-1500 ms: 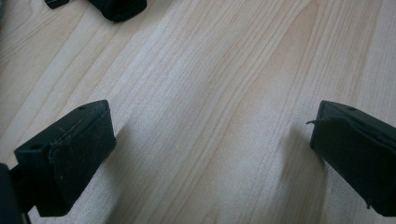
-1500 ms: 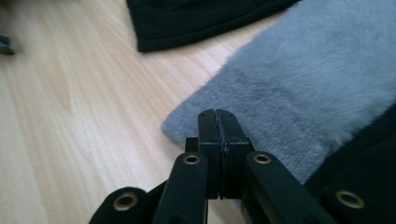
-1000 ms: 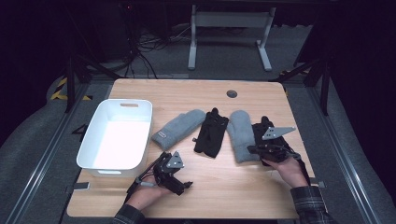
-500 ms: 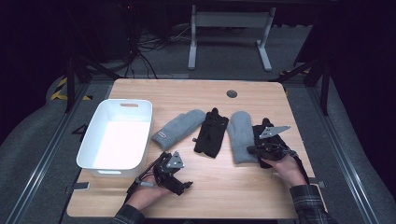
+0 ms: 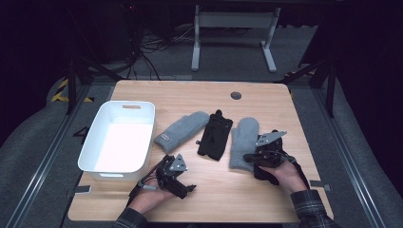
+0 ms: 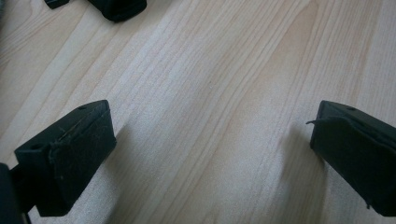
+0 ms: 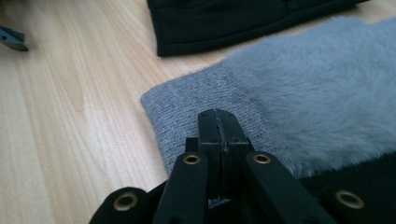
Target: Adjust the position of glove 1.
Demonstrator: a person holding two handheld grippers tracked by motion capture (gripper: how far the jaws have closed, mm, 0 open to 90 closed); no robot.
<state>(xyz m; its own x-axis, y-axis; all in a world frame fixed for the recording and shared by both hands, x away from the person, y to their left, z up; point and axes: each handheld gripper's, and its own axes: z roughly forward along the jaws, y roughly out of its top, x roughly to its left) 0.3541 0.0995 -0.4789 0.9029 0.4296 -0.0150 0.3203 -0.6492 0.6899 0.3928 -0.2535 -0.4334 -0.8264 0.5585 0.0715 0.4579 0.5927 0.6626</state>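
Both grippers are black. The right gripper (image 5: 248, 156) has a grey three-cornered plate on top and small gold rings on its arms. The left gripper (image 5: 189, 187) has a grey plate too, and thin cables. The person's sleeve (image 5: 309, 209), behind the right gripper, is dark plaid.

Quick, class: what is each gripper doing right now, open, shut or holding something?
Left gripper: open, nothing between its jaws.
Right gripper: shut, holding nothing, over the grey mitten's cuff.
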